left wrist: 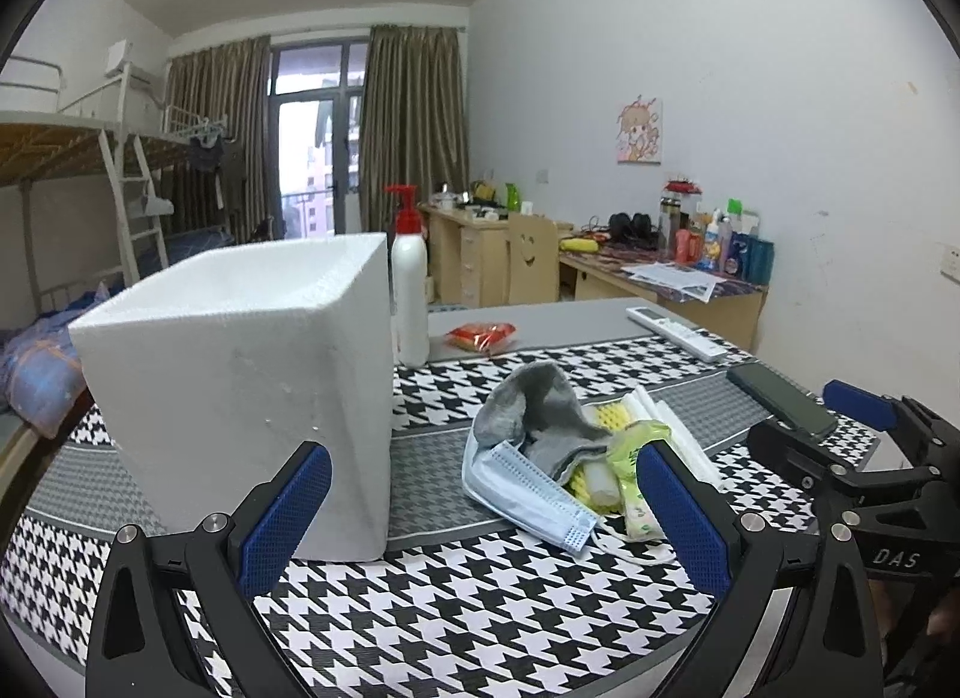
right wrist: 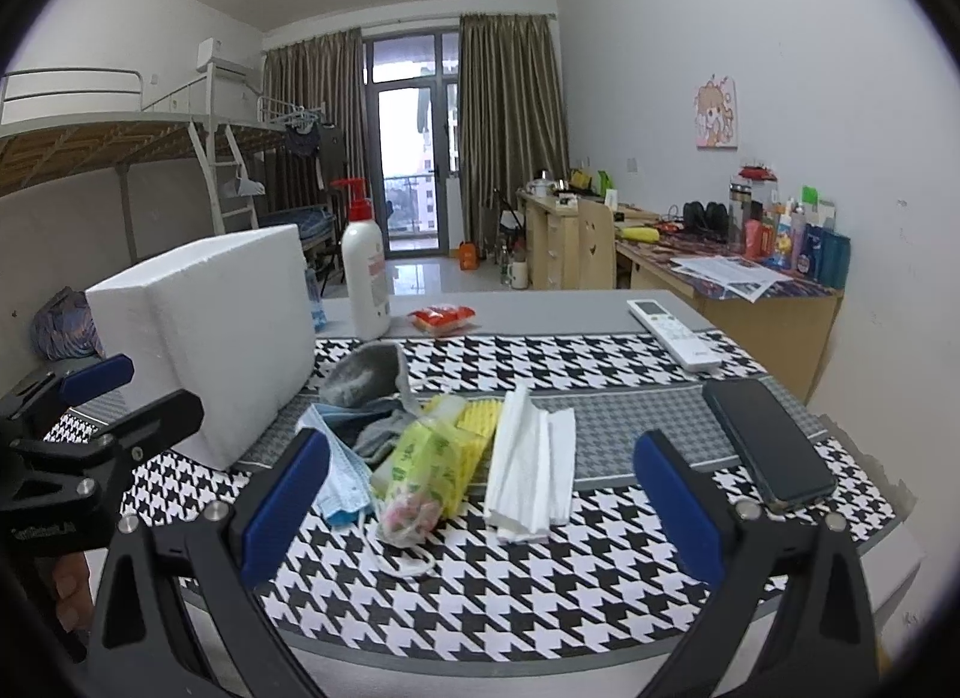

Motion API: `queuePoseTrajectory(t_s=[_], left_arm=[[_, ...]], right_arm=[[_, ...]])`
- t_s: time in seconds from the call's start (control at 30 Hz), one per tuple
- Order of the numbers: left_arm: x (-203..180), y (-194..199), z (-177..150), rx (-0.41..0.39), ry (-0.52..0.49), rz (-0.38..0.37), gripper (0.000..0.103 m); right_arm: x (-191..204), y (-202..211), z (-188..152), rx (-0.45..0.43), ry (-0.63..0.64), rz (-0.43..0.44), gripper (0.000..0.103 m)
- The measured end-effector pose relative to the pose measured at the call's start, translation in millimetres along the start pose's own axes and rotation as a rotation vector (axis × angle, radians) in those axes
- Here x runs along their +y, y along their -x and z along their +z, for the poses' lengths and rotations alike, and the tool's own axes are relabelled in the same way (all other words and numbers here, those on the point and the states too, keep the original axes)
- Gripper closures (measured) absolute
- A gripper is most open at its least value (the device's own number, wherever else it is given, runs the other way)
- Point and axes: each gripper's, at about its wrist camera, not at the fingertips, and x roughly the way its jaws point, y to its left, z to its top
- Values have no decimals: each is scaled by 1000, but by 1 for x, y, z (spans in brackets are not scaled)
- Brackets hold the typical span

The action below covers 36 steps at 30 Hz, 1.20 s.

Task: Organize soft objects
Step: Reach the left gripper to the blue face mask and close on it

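My left gripper [left wrist: 483,515] and right gripper [right wrist: 480,500] both hang empty, jaws spread wide. The soft pile, grey sock [right wrist: 372,383], blue mask [left wrist: 528,488], tissue pack [right wrist: 423,467] and folded tissues [right wrist: 531,467], lies on the houndstooth cloth [right wrist: 540,584] just beside 1 white foam box [left wrist: 240,374].

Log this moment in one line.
left gripper: open, empty | right gripper: open, empty | soft pile: on table, beside foam box
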Motion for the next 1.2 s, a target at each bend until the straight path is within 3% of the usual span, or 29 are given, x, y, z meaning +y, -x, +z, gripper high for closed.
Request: queuePoseTrajectory(t_s=[0.6, 1.2], left_arm=[[-16, -42, 0, 120, 5, 21, 1], [-24, -86, -3, 232, -10, 111, 3]], right_arm=[[-17, -31, -3, 93, 4, -3, 1], [-30, -49, -7, 150, -12, -2, 1]])
